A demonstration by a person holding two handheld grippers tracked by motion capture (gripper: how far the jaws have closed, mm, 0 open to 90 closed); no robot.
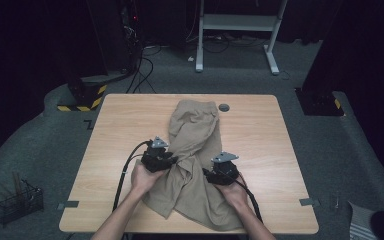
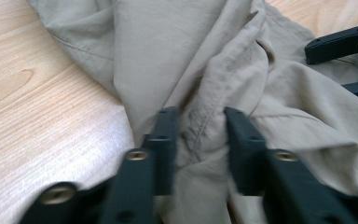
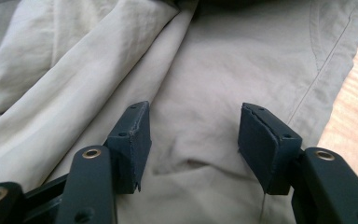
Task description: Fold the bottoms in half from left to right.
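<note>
Our left gripper (image 2: 200, 135) has a bunched fold of the tan shorts (image 2: 270, 88) between its two black jaws. The jaws stand a little apart, with the fold squeezed into the gap, but the picture is blurry and we cannot tell if they pinch it. Our right gripper (image 3: 193, 140) has its jaws spread wide over a flat part of the cloth, and nothing is pinched there.

From the high view, our left gripper (image 1: 172, 159) sits at the left side of the shorts (image 1: 195, 130), and our right gripper (image 1: 215, 172) sits on the right side. The shorts lie crumpled in the middle of the wooden table (image 1: 270, 145). Past the shorts, near the far edge, there is a small dark round spot (image 1: 224, 107) in the table.
</note>
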